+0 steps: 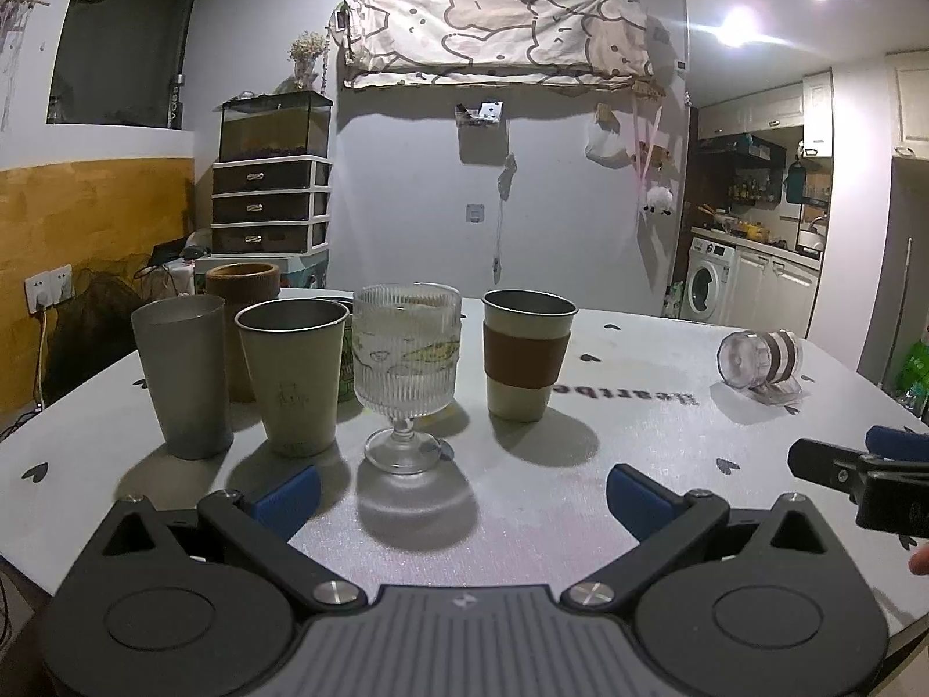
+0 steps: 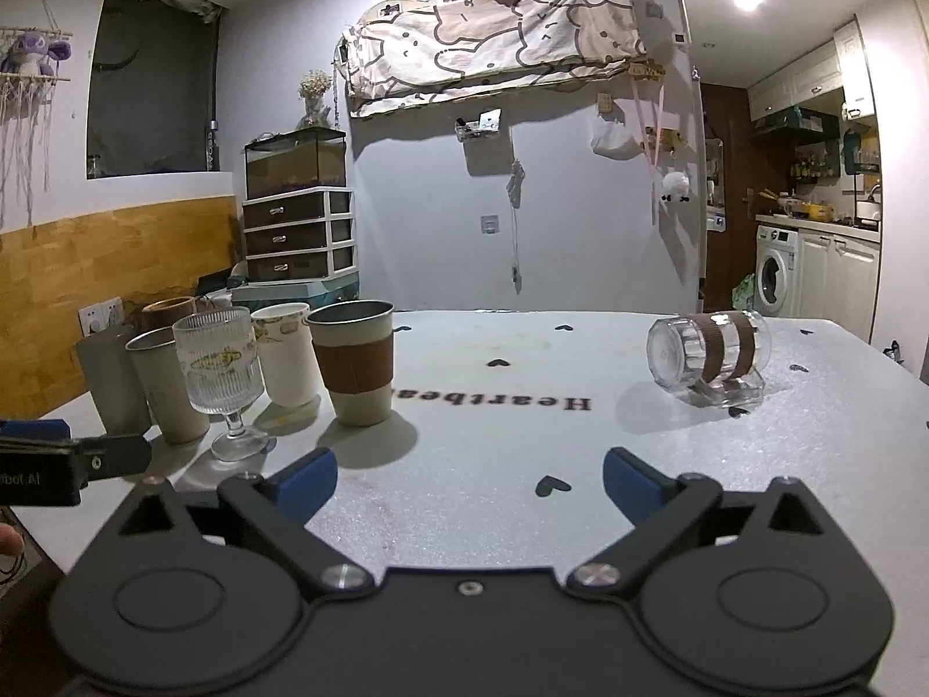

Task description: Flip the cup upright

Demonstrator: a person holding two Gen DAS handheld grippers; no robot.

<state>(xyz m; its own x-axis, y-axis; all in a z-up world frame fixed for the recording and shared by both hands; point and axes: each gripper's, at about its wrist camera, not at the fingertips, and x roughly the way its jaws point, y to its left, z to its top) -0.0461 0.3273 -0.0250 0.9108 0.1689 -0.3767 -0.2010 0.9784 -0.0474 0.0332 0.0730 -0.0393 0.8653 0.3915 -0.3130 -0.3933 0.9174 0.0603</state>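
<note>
A clear glass cup with two brown bands lies on its side on the white table, base toward me, handle under it. It also shows far right in the left wrist view. My right gripper is open and empty, low over the table, with the cup ahead and to its right. My left gripper is open and empty, facing a ribbed stemmed glass. The right gripper's tip shows at the right edge of the left wrist view.
Several upright cups stand in a group at the left: a grey tumbler, a steel cup, a cup with a brown sleeve, a wooden cup and a white paper cup. The table's right edge is near the fallen cup.
</note>
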